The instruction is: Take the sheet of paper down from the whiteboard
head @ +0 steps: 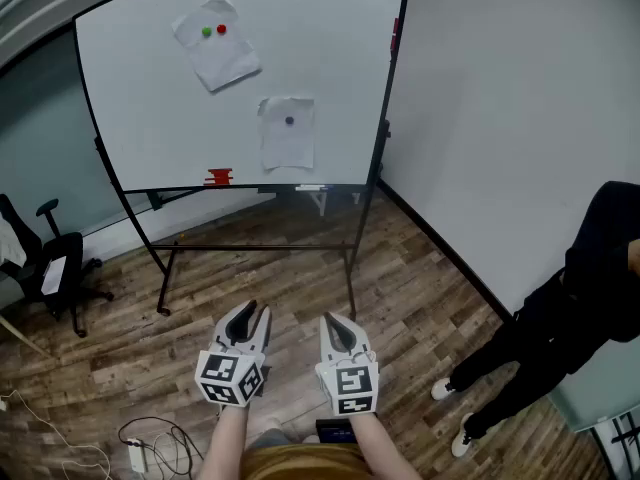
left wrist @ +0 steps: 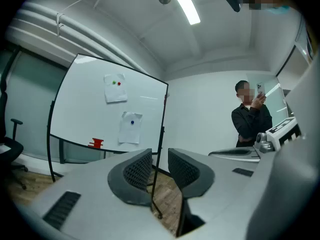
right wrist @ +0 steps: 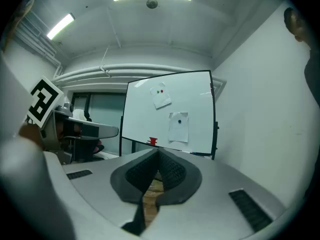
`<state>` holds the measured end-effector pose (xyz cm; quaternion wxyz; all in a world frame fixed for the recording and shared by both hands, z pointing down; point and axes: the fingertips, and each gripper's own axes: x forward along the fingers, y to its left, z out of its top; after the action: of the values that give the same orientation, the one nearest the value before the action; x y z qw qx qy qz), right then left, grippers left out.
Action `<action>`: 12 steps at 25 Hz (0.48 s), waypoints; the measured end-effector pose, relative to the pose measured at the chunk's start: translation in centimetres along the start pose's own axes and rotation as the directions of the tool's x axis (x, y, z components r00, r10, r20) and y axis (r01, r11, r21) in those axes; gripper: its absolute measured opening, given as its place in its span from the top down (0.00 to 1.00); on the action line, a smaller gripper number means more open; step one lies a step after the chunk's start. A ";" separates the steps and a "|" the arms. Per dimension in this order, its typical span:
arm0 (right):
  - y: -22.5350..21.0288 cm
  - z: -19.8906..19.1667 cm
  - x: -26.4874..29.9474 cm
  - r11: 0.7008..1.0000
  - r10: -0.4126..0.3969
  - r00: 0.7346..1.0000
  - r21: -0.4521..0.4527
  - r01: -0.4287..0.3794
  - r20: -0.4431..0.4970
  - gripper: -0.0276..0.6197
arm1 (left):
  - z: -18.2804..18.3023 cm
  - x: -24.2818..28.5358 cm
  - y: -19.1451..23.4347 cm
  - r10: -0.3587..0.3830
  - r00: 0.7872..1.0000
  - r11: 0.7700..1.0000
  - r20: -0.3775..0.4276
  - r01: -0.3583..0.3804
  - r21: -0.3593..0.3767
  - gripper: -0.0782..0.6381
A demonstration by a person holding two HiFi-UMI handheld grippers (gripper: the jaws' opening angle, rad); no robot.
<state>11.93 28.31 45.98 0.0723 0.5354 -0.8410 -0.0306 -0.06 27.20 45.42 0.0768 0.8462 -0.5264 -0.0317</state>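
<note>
A curved white whiteboard [head: 150, 98] on a black stand filled the upper half of the head view, well apart from both grippers. Two crumpled white sheets of paper hung on it. The tilted upper sheet [head: 216, 46], toward the upper left, was pinned under a green round magnet [head: 207, 32] and a red round magnet [head: 221, 29] side by side. The upright lower sheet [head: 288, 133], nearer the centre, was held by a single dark round magnet [head: 289, 121], possibly blue. A small red object [head: 218, 176] sat on the board's bottom ledge, left of the lower sheet. At the bottom centre, over the brown wooden plank floor [head: 250, 268], the left gripper [head: 257, 310] had its jaws apart with nothing between them. The right gripper [head: 330, 320] had its jaws pressed together, empty. A person in black clothing [head: 570, 318] stood at the right edge, and a black office chair [head: 55, 258] stood at the left edge.
</note>
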 end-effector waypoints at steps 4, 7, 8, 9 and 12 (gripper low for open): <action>0.9 -0.3 -1.1 1.000 0.004 1.000 -0.003 -0.004 -0.006 0.94 | -0.7 -1.4 -0.2 0.011 1.000 1.000 -0.012 -0.011 -0.007 0.76; 1.3 -0.6 -1.5 1.000 0.013 1.000 -0.009 -0.013 -0.012 0.94 | -1.2 -2.1 0.2 0.040 0.999 0.999 -0.021 -0.041 -0.016 0.84; 1.4 -0.7 -1.5 1.000 0.015 1.000 -0.010 -0.015 -0.015 0.94 | -1.3 -2.3 0.3 0.046 0.999 0.999 -0.021 -0.046 -0.018 0.84; 1.5 -0.9 -1.5 1.000 0.016 1.000 -0.010 -0.016 -0.018 0.94 | -1.4 -2.4 0.3 0.050 0.999 0.999 -0.021 -0.051 -0.020 0.84; 1.3 -0.8 -1.7 1.000 0.001 1.000 0.003 -0.001 -0.001 0.94 | -1.3 -2.7 0.3 0.054 0.998 0.998 -0.014 -0.055 -0.024 0.84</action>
<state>11.63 30.40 46.80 0.0719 0.5351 -0.8412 -0.0293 -1.33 29.58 46.71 0.0917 0.8306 -0.5484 -0.0302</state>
